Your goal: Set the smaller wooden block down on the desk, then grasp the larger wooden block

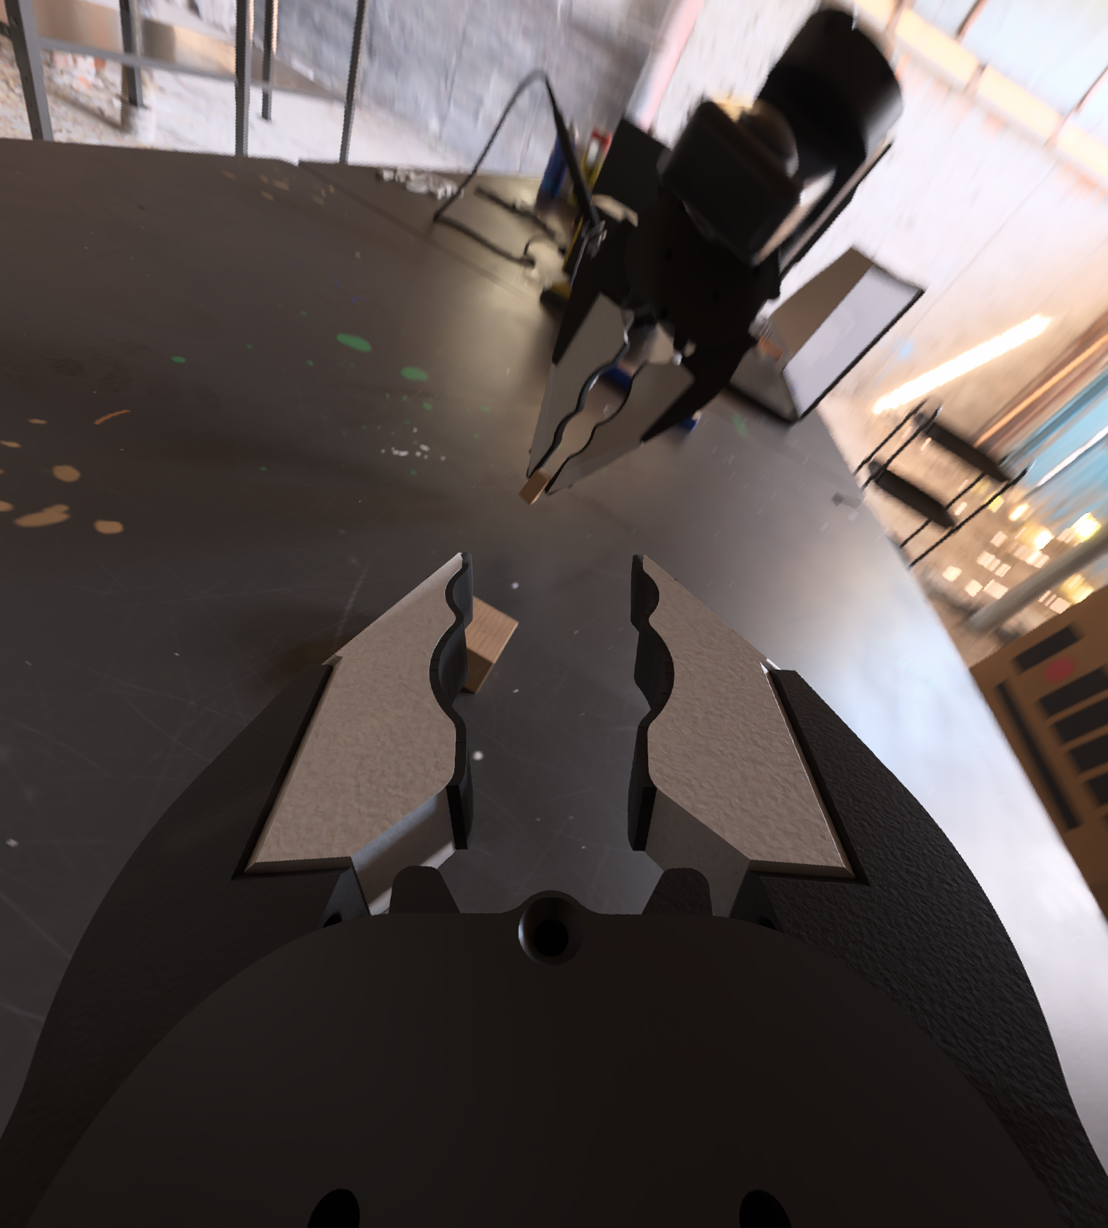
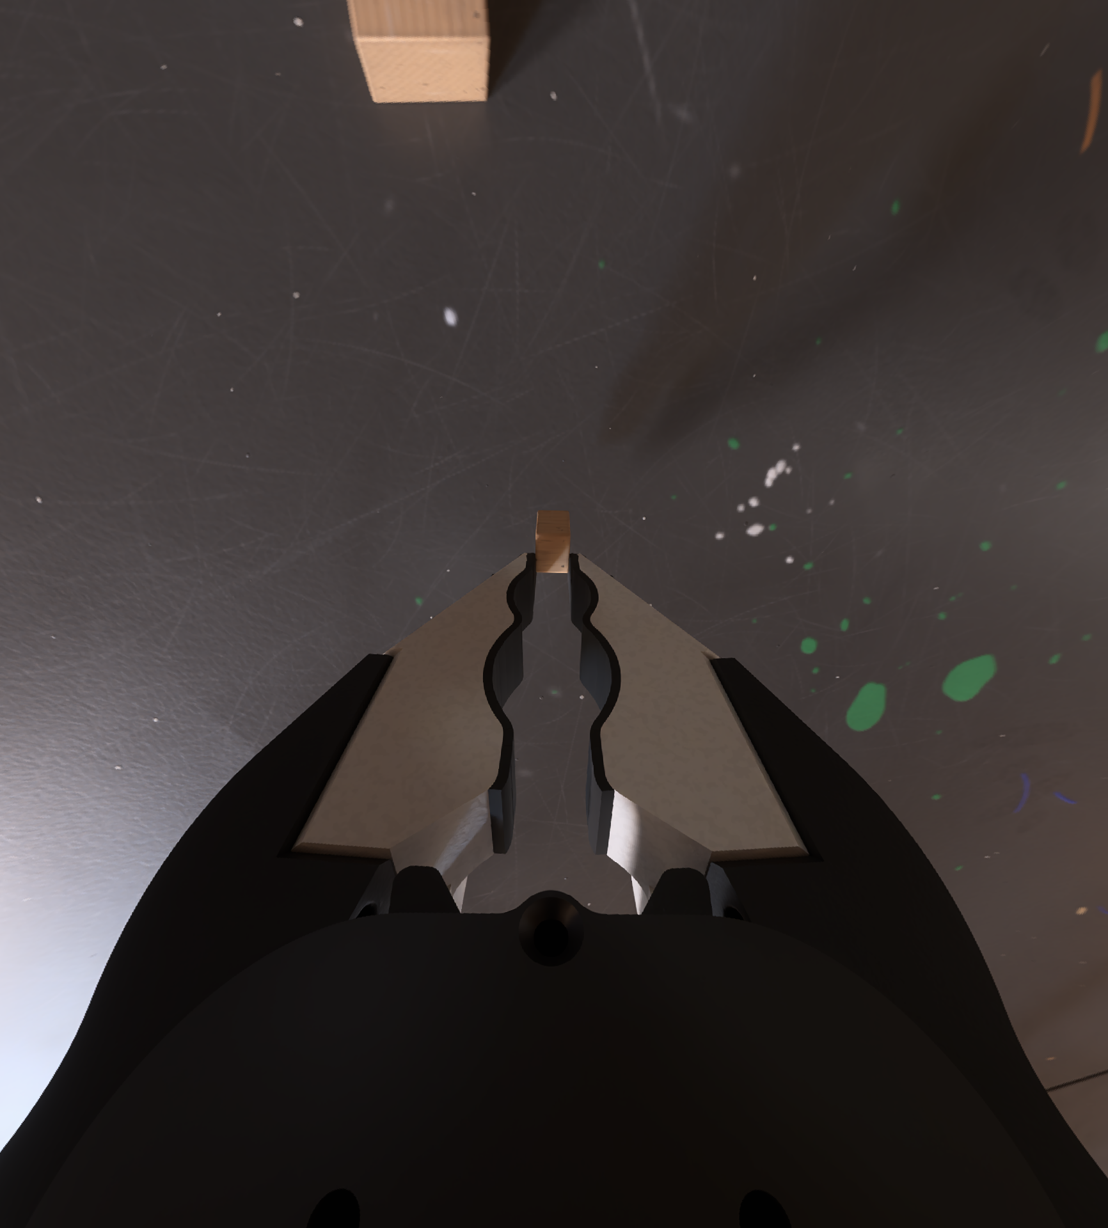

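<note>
Left wrist view, left to right. The dark grey, scratched worktop carries tan paint blotches at its left side and green flecks farther in. The left claw is released: its two beige-faced fingers with black wavy pads stand well apart, with bare worktop showing between them. The larger wooden block, pale tan and rectangular, lies flat on the worktop just beyond the left finger, which hides part of it; it sits left of the gap between the fingers, not within it. Whether the finger touches the block cannot be told.

Farther off, right of centre, the right claw points down toward the worktop at a slant, its black body blurred. The smaller wooden block, a little tan cube, is pinched at its fingertips. Whether that cube touches the worktop cannot be told from this view. At the far right, beyond the worktop's edge, stands a brown cabinet with dark slots.

Right wrist view, left to right. The larger wooden block lies at the top edge, left of centre, cut off by the frame and well apart from the claw. At centre the right claw is clenched on the smaller wooden block, which juts forward past the fingertips, held by its rear part only. White specks and green paint spots mark the worktop to the right.
</note>
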`<action>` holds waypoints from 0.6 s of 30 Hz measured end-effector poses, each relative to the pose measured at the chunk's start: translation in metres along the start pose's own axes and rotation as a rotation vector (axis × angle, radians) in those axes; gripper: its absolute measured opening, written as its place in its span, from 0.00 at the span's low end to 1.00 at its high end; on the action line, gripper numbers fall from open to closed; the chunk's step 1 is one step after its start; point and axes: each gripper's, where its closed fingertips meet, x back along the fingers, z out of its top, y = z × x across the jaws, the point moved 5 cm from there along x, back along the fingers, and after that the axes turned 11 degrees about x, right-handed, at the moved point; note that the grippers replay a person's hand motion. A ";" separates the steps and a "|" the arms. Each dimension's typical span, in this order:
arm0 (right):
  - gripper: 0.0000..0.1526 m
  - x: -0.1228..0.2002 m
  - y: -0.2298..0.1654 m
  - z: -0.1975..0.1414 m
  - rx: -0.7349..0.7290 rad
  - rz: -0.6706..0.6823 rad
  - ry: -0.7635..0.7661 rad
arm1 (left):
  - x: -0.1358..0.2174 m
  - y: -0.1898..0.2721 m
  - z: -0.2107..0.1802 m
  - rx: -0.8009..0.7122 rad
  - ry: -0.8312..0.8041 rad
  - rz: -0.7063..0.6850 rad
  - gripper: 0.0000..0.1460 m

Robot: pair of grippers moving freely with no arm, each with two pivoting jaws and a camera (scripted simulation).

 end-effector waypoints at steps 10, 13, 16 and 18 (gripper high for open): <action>0.06 -0.009 0.014 0.004 -0.065 0.159 -0.135 | -0.022 -0.008 0.008 -0.236 -0.144 0.115 0.31; 0.06 -0.013 0.012 0.003 -0.065 0.182 -0.156 | -0.027 -0.008 0.007 -0.278 -0.182 0.120 0.30; 0.06 -0.014 0.011 0.004 -0.072 0.198 -0.168 | -0.033 -0.008 0.005 -0.304 -0.207 0.127 0.30; 0.06 -0.014 0.011 0.004 -0.080 0.197 -0.179 | -0.036 -0.007 0.002 -0.311 -0.208 0.131 0.30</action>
